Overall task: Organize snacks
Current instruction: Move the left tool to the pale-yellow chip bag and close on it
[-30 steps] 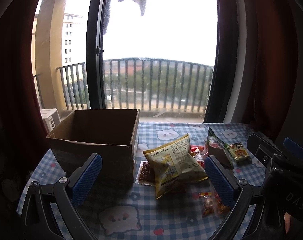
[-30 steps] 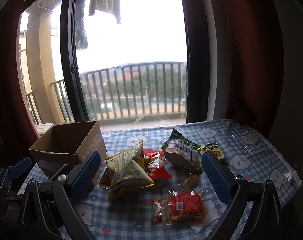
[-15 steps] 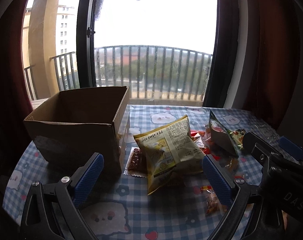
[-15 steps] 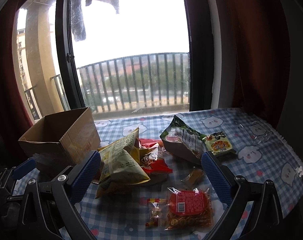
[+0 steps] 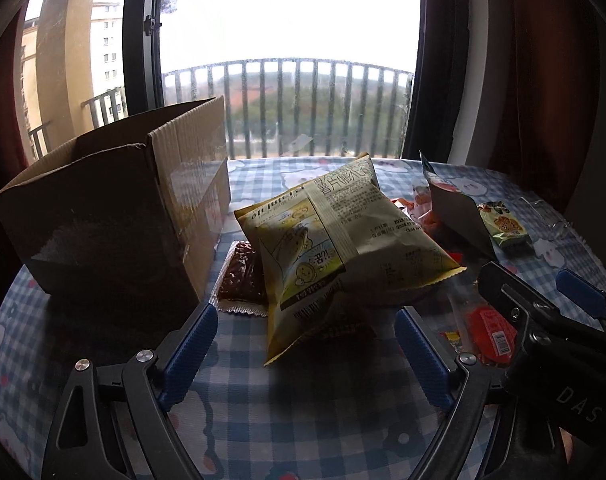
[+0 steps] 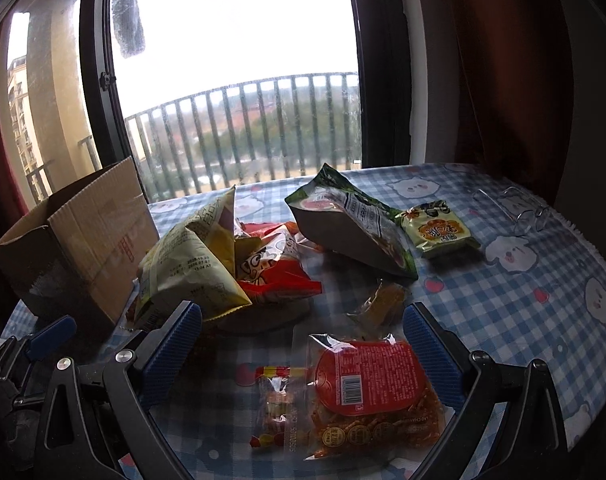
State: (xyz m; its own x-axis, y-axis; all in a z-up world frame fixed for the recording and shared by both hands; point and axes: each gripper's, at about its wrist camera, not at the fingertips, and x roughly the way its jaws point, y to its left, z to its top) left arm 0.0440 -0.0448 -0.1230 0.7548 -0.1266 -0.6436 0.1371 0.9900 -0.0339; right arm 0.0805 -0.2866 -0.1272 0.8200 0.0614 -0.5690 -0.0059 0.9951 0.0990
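A yellow chip bag (image 5: 343, 236) lies mid-table, just ahead of my open, empty left gripper (image 5: 303, 356); it also shows in the right wrist view (image 6: 187, 264). An open cardboard box (image 5: 115, 208) stands to its left, also seen in the right wrist view (image 6: 79, 236). A brown snack bar (image 5: 239, 276) lies between box and bag. My right gripper (image 6: 299, 356) is open and empty over a clear packet with a red label (image 6: 367, 388). A red bag (image 6: 275, 268), a green bag (image 6: 355, 224), a small green packet (image 6: 439, 232) and a small amber packet (image 6: 383, 300) lie beyond.
The table carries a blue checked cloth (image 6: 523, 304) with bear prints. Clear glasses (image 6: 519, 212) lie at the far right. A window with a balcony railing (image 5: 303, 108) is behind, red curtains (image 6: 495, 64) at the right. The right gripper's body (image 5: 543, 332) shows in the left wrist view.
Both grippers have moved lower and forward toward the snacks. The yellow bag and box loom larger in the left view, the red-label packet in the right view. Jaws stay open.
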